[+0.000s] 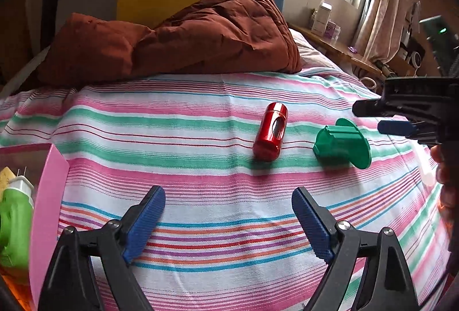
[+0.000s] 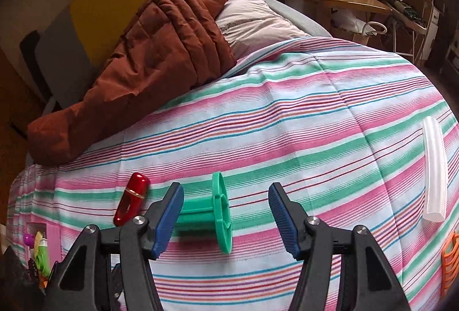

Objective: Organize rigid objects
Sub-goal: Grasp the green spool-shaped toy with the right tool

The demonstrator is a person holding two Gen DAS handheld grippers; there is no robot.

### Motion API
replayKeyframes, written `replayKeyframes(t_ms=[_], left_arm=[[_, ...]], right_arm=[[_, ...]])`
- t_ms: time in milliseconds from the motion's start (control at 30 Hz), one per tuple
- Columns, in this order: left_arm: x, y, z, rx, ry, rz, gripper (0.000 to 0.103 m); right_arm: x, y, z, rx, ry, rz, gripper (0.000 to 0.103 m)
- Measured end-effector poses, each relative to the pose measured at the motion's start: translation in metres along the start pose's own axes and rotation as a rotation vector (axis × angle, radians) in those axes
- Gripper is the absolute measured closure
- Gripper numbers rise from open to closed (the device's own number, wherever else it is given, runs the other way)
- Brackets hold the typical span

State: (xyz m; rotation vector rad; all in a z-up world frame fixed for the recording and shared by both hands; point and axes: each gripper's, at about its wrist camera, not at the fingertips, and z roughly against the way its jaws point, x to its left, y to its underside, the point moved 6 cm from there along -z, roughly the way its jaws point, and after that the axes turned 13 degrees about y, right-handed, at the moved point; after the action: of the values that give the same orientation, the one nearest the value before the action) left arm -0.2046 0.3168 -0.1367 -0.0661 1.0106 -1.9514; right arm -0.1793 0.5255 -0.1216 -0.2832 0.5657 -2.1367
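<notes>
A red metallic cylinder [image 1: 271,131] [image 2: 132,203] lies on the striped bedspread [image 1: 186,121], with a green plastic spool [image 1: 341,144] [image 2: 200,217] on its side just right of it. My left gripper [image 1: 228,213] stands open over bare cloth, short of both, with nothing between its fingers. My right gripper [image 2: 226,187] is open above the spool; its left pad [image 2: 169,213] is close to the spool's hub and does not press on it. It also shows in the left wrist view as the right gripper [image 1: 370,118], hovering just beyond the spool.
A pink box [image 1: 47,210] [image 2: 53,236] at the left bed edge holds a green toy [image 1: 14,225]. A translucent white tube [image 2: 434,167] lies at the right, an orange slatted thing [image 2: 450,262] below it. A brown quilt [image 1: 186,32] and pillow [image 2: 252,21] lie behind.
</notes>
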Motion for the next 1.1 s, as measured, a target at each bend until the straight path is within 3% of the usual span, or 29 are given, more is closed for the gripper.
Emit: replayKeyframes(t_ms=[300,400,500,633,833,933,1100], left_arm=[[-0.004,0.002,-0.004,0.006,-0.017,-0.021,0.013],[-0.004,0.002,-0.004,0.005,-0.015,-0.020,0.011],[-0.004,0.002,-0.004,0.005,-0.017,-0.022,0.011],[-0.002,0.001,-0.003,-0.001,0.003,-0.008,0.010],[-0.005,0.003,-0.007,0.009,-0.012,-0.028,0.008],[-0.005,0.003,-0.007,0.007,-0.008,-0.025,0.008],[-0.005,0.003,-0.007,0.007,-0.007,-0.024,0.008]], right_arm=[[-0.085,0.023,-0.030,0.102,0.150,-0.066,0.041],[-0.081,0.019,-0.017,0.051,0.060,-0.077,0.041],[-0.044,0.001,-0.002,0.002,-0.079,-0.075,0.041],[-0.003,-0.005,-0.017,0.078,-0.053,-0.027,0.041],[-0.060,0.009,-0.034,0.116,-0.011,-0.165,0.041],[-0.092,0.020,-0.032,0.123,0.024,-0.167,0.041],[-0.097,0.028,0.005,-0.028,-0.103,-0.142,0.040]])
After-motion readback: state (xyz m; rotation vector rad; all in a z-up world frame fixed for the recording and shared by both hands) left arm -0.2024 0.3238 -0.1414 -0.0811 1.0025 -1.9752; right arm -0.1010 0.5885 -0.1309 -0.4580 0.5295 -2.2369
